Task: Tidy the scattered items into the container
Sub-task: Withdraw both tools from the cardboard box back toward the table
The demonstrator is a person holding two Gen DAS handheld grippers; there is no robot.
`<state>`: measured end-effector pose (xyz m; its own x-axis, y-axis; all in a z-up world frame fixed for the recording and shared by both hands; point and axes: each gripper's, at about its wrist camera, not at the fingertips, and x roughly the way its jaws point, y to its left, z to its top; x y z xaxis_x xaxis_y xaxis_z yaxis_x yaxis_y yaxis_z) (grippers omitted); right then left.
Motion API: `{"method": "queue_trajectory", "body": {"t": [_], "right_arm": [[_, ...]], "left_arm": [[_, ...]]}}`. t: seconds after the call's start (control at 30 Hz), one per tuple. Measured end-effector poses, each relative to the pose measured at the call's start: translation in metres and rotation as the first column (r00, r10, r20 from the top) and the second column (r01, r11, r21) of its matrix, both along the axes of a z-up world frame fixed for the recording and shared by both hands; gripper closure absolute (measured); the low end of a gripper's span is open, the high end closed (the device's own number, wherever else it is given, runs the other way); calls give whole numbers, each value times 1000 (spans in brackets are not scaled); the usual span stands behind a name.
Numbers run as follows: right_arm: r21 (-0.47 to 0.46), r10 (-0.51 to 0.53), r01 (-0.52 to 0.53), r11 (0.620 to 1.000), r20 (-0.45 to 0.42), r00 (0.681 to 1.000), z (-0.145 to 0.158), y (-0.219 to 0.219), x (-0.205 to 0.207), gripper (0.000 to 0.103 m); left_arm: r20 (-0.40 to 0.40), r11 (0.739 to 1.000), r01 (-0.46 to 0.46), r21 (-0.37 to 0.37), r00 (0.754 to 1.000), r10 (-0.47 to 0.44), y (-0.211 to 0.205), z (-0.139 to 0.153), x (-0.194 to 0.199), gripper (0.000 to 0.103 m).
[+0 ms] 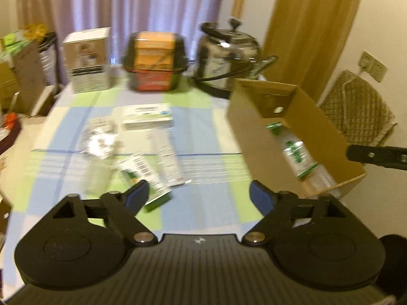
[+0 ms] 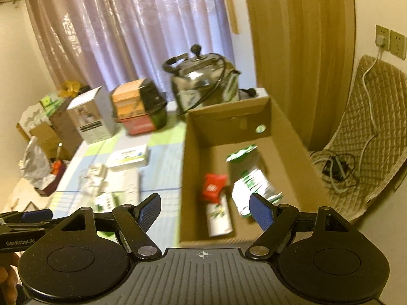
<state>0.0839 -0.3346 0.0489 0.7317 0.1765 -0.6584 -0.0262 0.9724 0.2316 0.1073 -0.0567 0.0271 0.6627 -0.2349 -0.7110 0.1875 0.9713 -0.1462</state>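
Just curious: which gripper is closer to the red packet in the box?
Right. The right gripper hovers open over the cardboard box above the red packet; the left gripper is over the table's scattered items.

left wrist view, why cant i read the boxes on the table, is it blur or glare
Blur: in the left wrist view the flat boxes smear sideways, their print unreadable; glare shows only on the kettle. The right wrist view is softly blurred too, and fisheye bends the curtain.

left gripper [image 1: 199,195] wide open over the checked cloth [image 1: 203,132], nothing in it. Loose boxes [image 1: 147,117] and tubes [image 1: 168,157] lie just ahead, all a bit blurry. Cardboard box [image 1: 254,132] sits right, green-white packets [image 1: 297,155] inside. Kettle [image 1: 226,61] at the back
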Motion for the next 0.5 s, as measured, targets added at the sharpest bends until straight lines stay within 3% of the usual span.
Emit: {"method": "queue_trajectory", "body": {"t": [0.1,0.5], "right_arm": [[9,39,-39,999,-1,999,1,20,-11,21],[-5,205,-205,979,0,979,1,103,-27,21]], "left_arm": [[9,999,-48,-6,999,48,24,2,-15,1],[-15,993,-118,10,993,118,77,-1,-47,1]]}}
